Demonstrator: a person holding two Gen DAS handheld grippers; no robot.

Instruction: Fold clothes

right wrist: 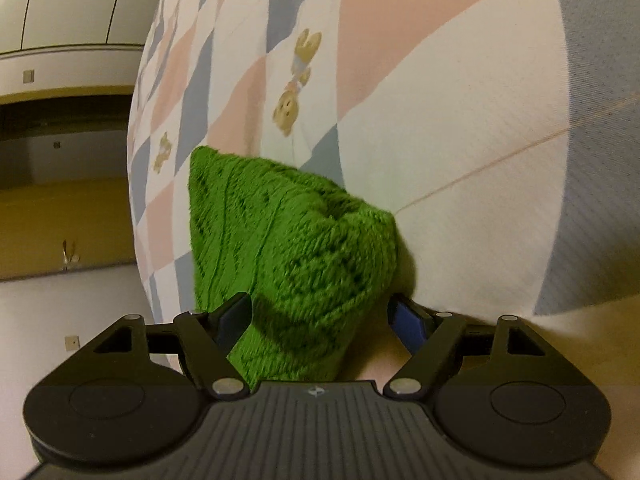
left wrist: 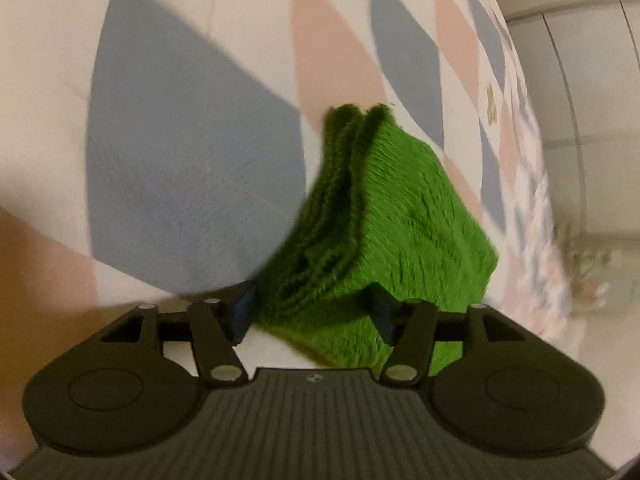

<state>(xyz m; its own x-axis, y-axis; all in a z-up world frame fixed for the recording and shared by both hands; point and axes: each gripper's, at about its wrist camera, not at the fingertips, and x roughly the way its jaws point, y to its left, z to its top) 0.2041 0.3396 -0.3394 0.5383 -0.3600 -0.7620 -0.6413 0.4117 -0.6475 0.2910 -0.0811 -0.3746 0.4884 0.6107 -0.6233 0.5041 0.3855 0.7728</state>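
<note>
A green fuzzy cloth [left wrist: 400, 216], folded into several layers, lies on a bedsheet [left wrist: 192, 152] patterned with blue, pink and white diamonds. My left gripper [left wrist: 312, 312] stands open around the near end of the cloth. The fabric fills most of the gap and drapes over the right fingertip [left wrist: 382, 312]. In the right wrist view the same cloth [right wrist: 296, 256] sits between the spread fingers of my right gripper [right wrist: 320, 320], which is open. There the cloth touches the left finger [right wrist: 234, 320], and a gap shows beside the right finger [right wrist: 408, 324].
The bedsheet [right wrist: 460, 120] carries small bear prints [right wrist: 288, 108]. The bed edge drops off on the right in the left wrist view, beside white cabinet panels [left wrist: 580, 80]. In the right wrist view it drops off on the left, toward a pale floor [right wrist: 72, 312] and wall.
</note>
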